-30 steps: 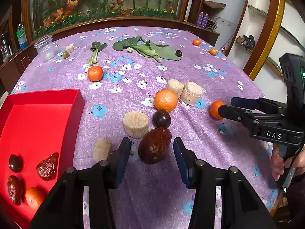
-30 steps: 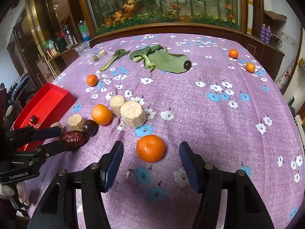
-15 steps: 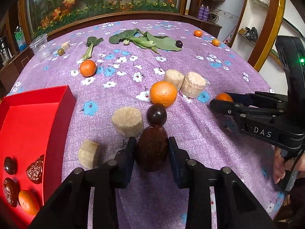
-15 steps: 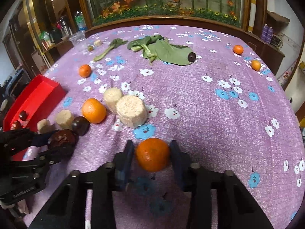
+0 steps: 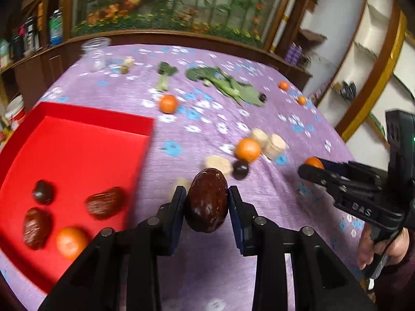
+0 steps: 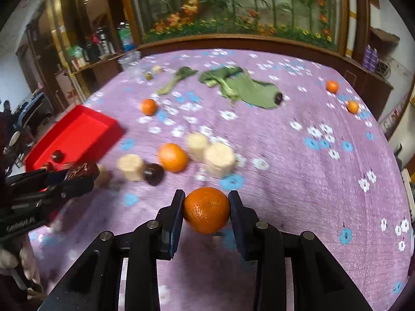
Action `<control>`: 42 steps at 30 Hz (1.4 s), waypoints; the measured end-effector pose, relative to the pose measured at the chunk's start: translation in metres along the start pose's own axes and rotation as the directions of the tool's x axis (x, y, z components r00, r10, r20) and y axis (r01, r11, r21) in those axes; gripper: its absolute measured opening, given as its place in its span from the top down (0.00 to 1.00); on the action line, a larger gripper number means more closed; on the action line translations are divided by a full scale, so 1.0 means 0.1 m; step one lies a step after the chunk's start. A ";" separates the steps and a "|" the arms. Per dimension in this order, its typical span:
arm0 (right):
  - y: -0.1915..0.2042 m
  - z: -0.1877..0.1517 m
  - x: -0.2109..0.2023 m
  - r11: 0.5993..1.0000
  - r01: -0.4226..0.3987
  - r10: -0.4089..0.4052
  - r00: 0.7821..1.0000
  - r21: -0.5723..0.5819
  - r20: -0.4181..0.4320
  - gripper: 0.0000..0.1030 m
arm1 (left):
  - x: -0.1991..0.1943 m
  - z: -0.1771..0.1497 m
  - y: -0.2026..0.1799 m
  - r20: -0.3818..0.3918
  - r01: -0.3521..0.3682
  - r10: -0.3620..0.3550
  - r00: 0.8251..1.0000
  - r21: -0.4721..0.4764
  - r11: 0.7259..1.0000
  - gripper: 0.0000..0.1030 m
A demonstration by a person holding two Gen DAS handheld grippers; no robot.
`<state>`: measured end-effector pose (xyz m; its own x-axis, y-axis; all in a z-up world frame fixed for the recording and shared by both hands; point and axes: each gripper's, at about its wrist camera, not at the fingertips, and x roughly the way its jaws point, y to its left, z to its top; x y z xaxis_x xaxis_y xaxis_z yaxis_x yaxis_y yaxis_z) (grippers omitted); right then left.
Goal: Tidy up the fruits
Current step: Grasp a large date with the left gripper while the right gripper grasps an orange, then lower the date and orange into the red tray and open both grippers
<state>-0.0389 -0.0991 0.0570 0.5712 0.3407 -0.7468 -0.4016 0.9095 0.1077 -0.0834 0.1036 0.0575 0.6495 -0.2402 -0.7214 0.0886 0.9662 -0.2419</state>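
Left gripper pinching brown date, long axis along fingers; red tray just left, nearer this hand. Right gripper pinching orange, tray well apart, far left.

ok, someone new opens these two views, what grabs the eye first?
The two grips: the left gripper holds a glossy dark brown date between its fingers, the right gripper an orange mandarin. Then the red tray at the left of the purple flowered tablecloth, already holding dates and a mandarin.
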 end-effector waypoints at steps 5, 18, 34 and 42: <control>0.39 0.11 -0.05 0.997 -0.067 0.068 0.998 -0.043 0.003 0.64 | -0.29 -0.01 0.52 0.059 -0.051 0.058 0.997 -0.113 0.992 0.69; 1.66 0.29 0.41 0.947 -0.302 0.296 0.953 -0.109 -0.072 0.64 | -0.68 -0.15 1.78 0.084 -0.207 0.255 0.963 -0.373 0.904 0.69; 2.33 0.50 0.97 0.941 -0.270 0.252 0.962 -0.206 -0.109 0.63 | -0.61 -0.16 2.11 0.064 -0.262 0.309 0.949 -0.386 0.885 0.69; 2.33 0.58 1.03 0.950 -0.264 0.251 0.964 -0.169 -0.093 0.60 | -0.69 -0.17 2.11 0.077 -0.255 0.311 0.947 -0.407 0.877 0.51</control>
<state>-0.0322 0.1618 0.0436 0.3829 0.5342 -0.7537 -0.6532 0.7335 0.1879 -0.1228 0.3224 0.0451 0.7012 0.0806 -0.7084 -0.3954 0.8708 -0.2923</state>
